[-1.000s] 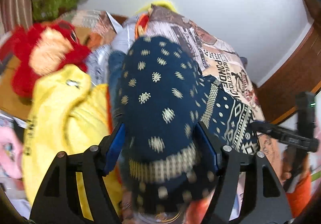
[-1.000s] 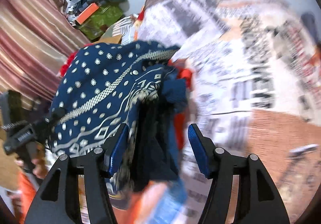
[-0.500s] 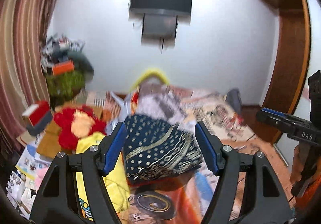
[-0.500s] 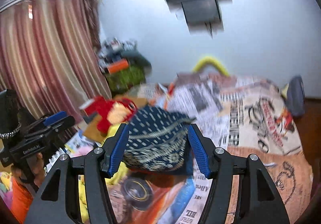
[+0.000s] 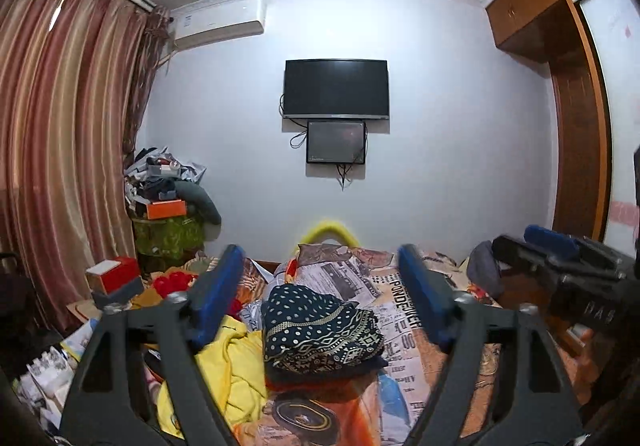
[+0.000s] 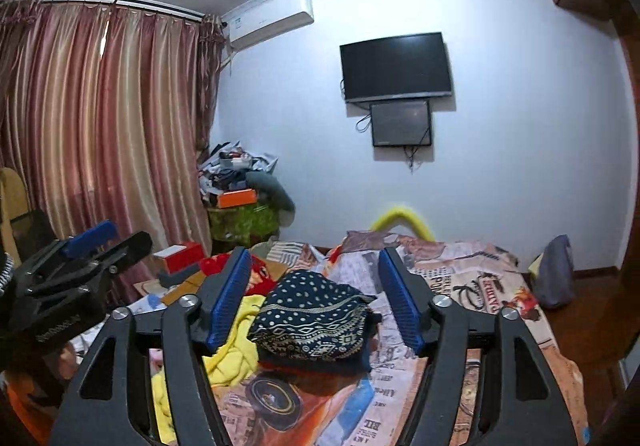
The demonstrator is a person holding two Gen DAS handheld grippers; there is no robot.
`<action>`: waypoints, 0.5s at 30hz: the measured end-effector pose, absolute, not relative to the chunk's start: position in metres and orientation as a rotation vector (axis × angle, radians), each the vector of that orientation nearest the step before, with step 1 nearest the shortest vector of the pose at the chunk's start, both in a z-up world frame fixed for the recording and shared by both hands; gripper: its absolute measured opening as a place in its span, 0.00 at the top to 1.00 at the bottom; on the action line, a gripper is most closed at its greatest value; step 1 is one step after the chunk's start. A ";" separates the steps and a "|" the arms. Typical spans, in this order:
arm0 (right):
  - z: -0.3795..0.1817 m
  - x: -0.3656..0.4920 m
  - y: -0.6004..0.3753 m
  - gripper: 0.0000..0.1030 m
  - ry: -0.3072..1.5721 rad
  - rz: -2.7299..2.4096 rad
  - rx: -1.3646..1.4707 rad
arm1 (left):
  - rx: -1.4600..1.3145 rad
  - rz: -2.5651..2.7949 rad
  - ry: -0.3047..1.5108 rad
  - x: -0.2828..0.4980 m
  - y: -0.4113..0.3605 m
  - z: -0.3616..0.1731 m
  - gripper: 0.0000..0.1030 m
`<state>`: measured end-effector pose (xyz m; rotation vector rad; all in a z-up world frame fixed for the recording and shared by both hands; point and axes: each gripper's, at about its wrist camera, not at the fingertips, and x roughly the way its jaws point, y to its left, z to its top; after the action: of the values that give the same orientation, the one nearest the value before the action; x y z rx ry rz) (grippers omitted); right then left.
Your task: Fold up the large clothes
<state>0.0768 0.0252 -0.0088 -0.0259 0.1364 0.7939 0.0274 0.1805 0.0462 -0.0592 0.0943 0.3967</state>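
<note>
Left to right: your left gripper (image 5: 320, 300) is opening, nothing between its blue pads. Beyond it, the folded navy patterned garment (image 5: 320, 330) rests on the newsprint-patterned bedspread (image 5: 400, 334), beside a yellow garment (image 5: 236, 366). Your right gripper (image 6: 316, 300) is likewise opening and empty, well short of the garment.

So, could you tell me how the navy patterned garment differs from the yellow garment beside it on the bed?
The navy patterned garment is folded into a compact stack; the yellow garment lies crumpled and loose. The navy one bears white dots and bands; the yellow one looks mostly plain. Both rest on the printed bedspread, in neither gripper.
</note>
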 end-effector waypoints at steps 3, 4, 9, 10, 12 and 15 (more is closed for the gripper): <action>-0.012 0.073 0.026 0.18 0.127 0.779 -0.037 | -0.065 0.416 0.074 0.019 0.178 0.044 0.04; -0.013 0.074 0.027 0.15 0.131 0.775 -0.038 | -0.059 0.423 0.075 0.018 0.178 0.042 0.04; -0.016 0.078 0.028 0.00 0.134 0.727 -0.025 | -0.061 0.433 0.103 0.017 0.175 0.036 0.01; -0.016 0.079 0.028 0.00 0.130 0.720 -0.025 | -0.060 0.438 0.106 0.016 0.175 0.034 0.01; -0.014 0.080 0.029 0.00 0.132 0.716 -0.027 | -0.057 0.445 0.113 0.017 0.176 0.032 0.01; -0.020 0.077 0.027 0.00 0.138 0.725 -0.024 | -0.069 0.444 0.120 0.019 0.178 0.030 0.01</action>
<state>0.0773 0.0274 -0.0195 -0.0238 0.1377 0.7245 0.0191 0.1781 0.0305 -0.0693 0.1201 0.4437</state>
